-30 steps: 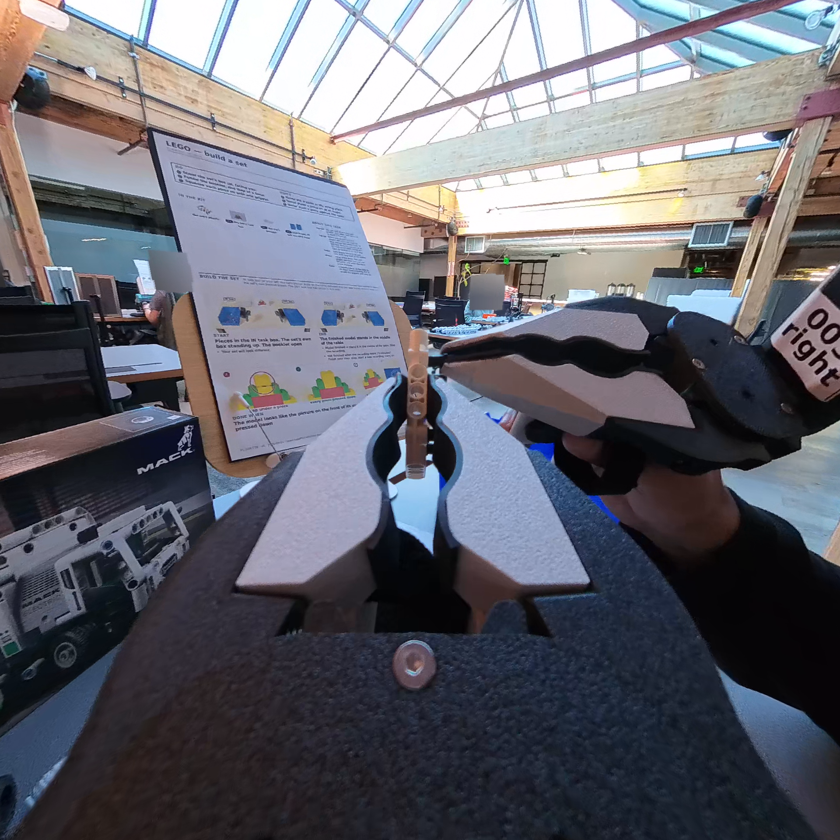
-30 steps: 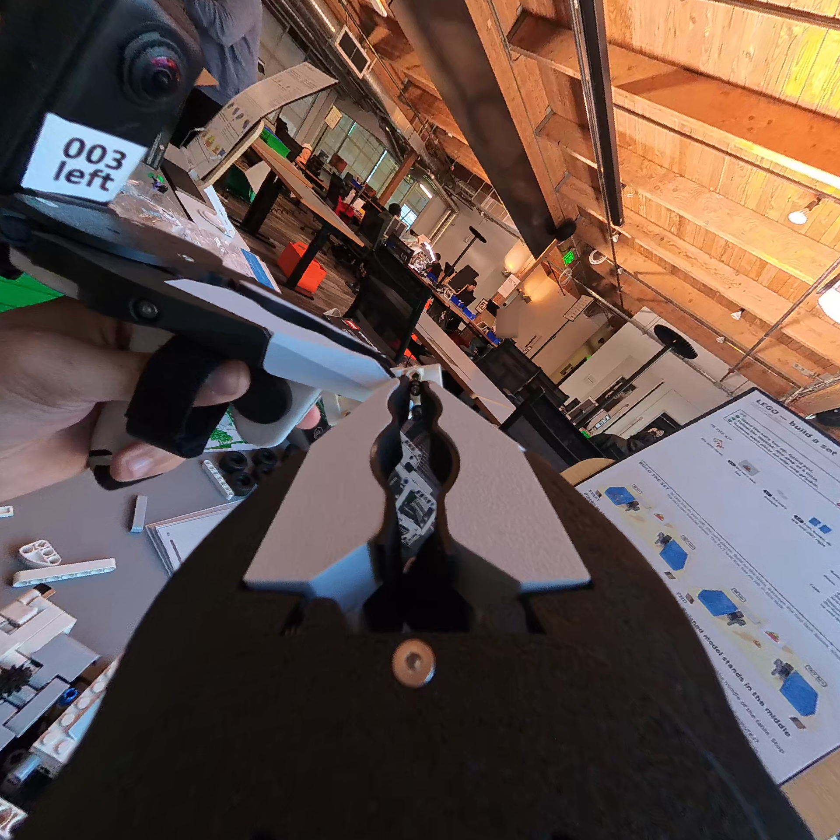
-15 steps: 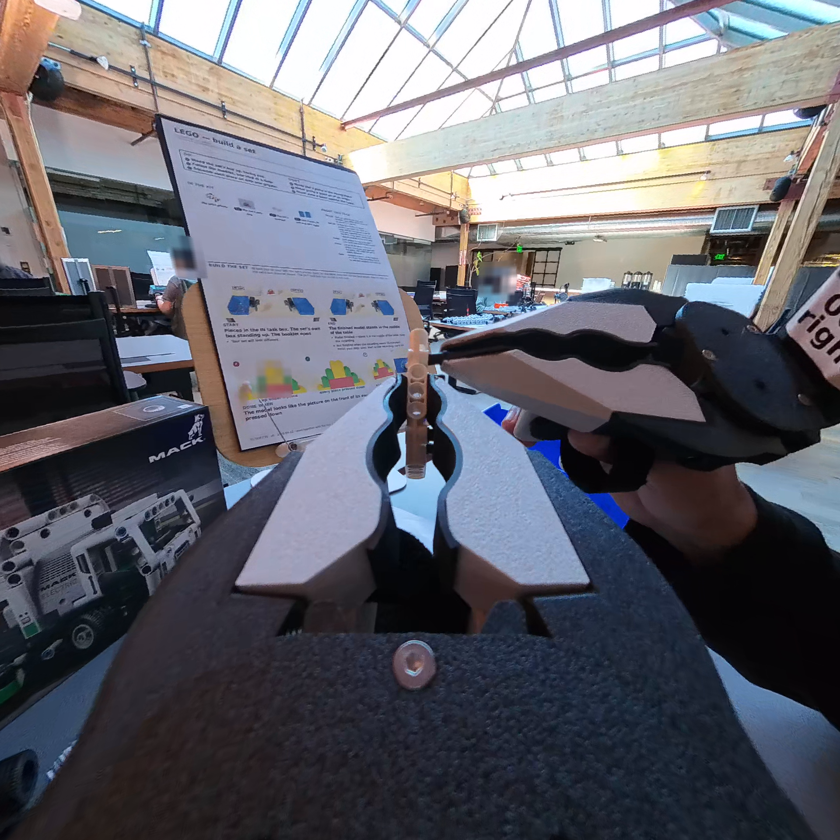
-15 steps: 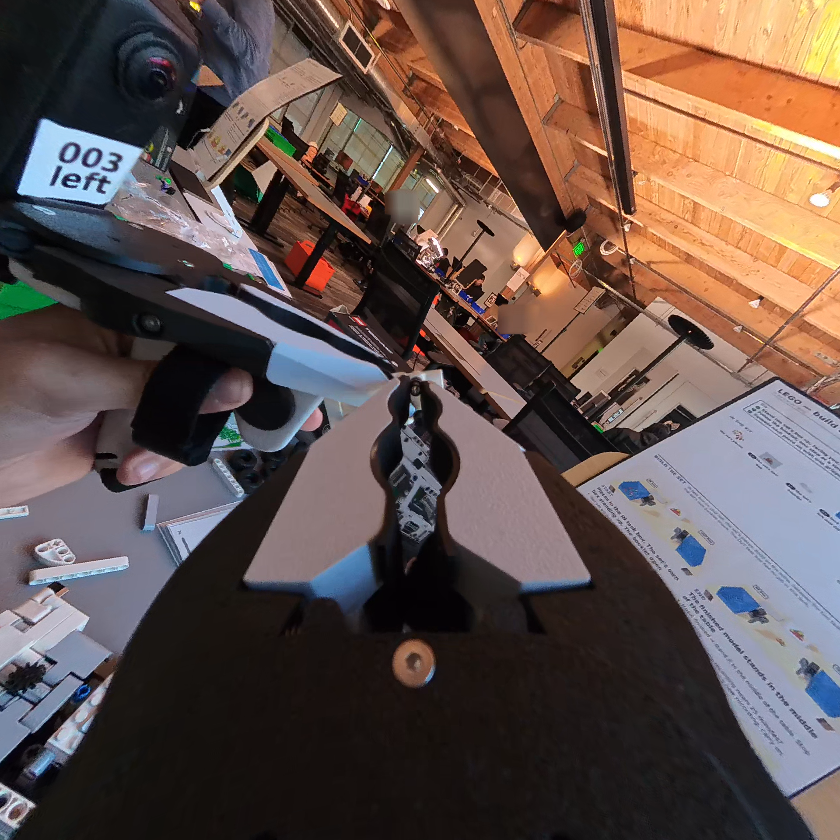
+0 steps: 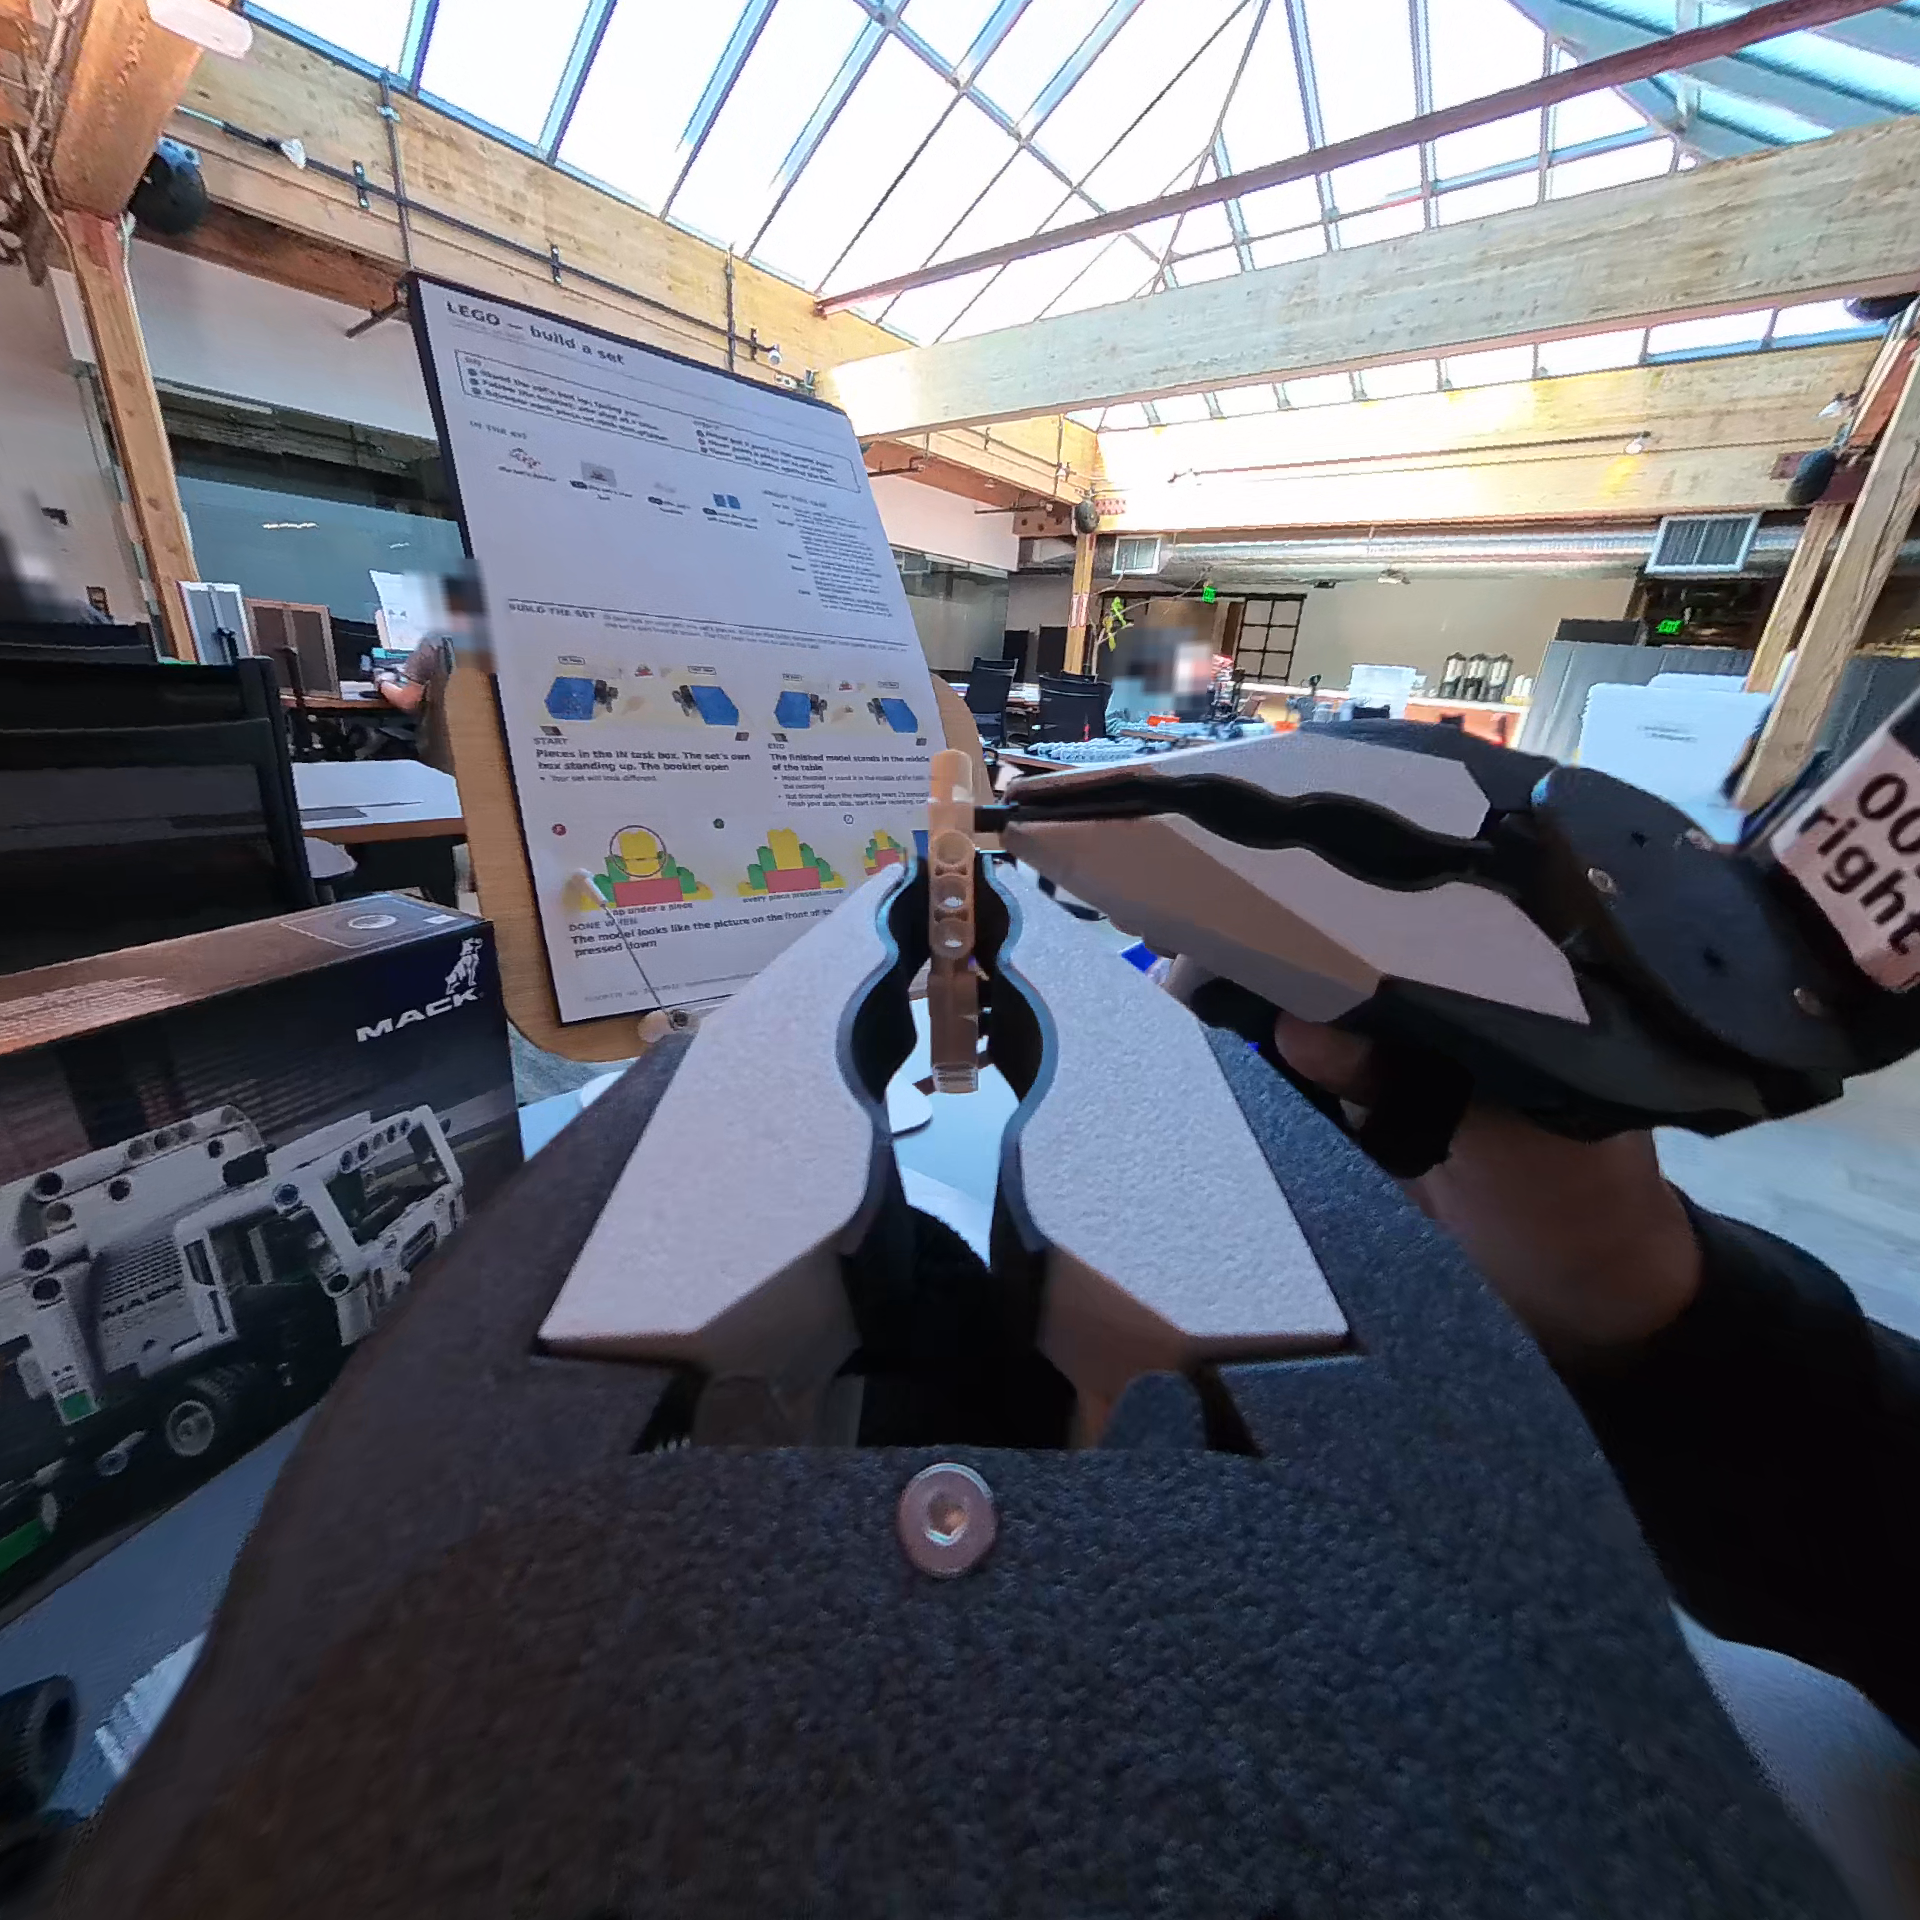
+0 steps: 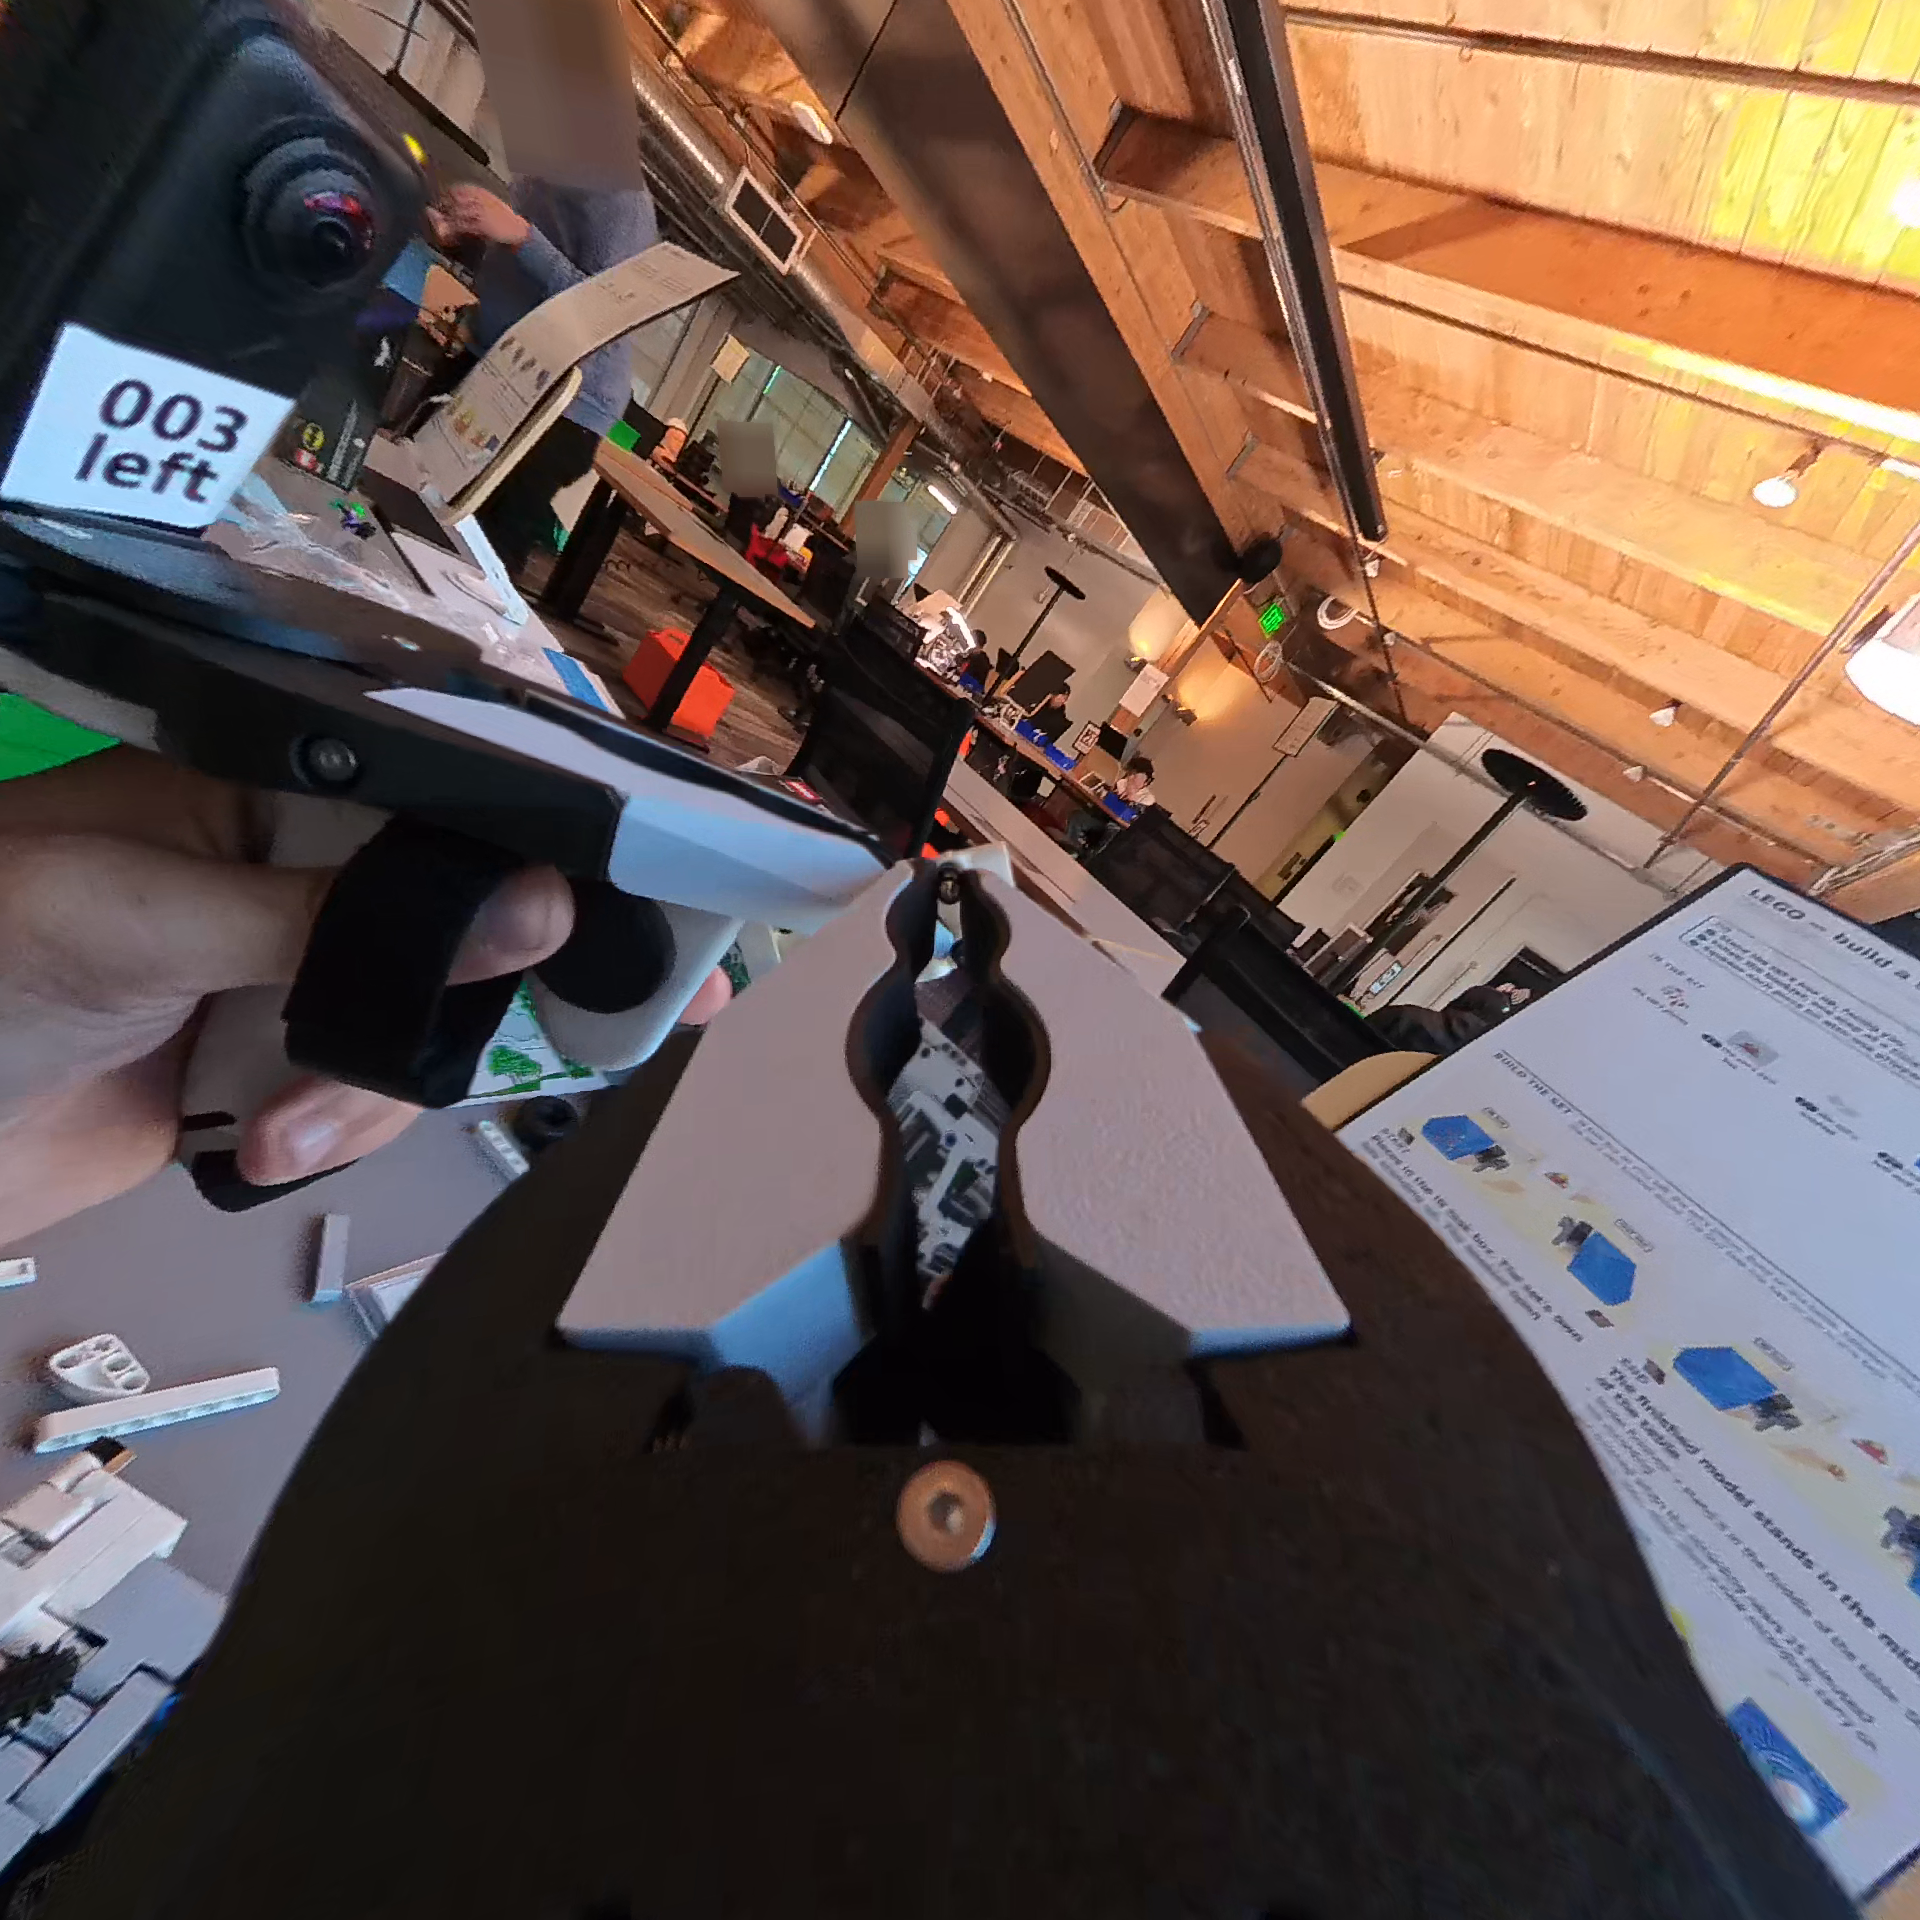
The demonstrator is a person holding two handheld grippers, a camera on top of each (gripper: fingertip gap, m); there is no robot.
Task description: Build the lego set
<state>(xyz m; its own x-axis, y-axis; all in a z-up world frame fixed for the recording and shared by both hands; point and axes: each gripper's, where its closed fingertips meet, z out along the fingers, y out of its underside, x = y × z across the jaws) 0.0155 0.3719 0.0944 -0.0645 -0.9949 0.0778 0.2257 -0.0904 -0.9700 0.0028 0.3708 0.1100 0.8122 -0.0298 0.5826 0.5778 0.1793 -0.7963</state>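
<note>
My left gripper (image 5: pixel 951 883) is shut on a tan lego beam (image 5: pixel 951 914) with a row of holes and holds it upright in the air. My right gripper (image 5: pixel 1013 821) reaches in from the right, and its tips meet the upper part of the beam. In the right wrist view my right gripper (image 6: pixel 948 883) is shut on a small dark pin (image 6: pixel 948 881) pressed against the beam's end (image 6: pixel 982 860). The left gripper (image 6: pixel 862 868) comes in there from the left, held by a hand.
A black lego box (image 5: pixel 239 1143) with a truck picture stands at the left. An instruction board (image 5: pixel 675 644) stands behind the grippers. Loose white beams (image 6: pixel 156 1392) and a partly built grey and white model (image 6: pixel 73 1548) lie on the grey table. A black tyre (image 5: pixel 31 1725) lies low left. The tips of both grippers are at nearly the same place.
Both grippers stay joined at the beam. Together they have shifted a little, so the board and box sit further right in the left wrist view.
</note>
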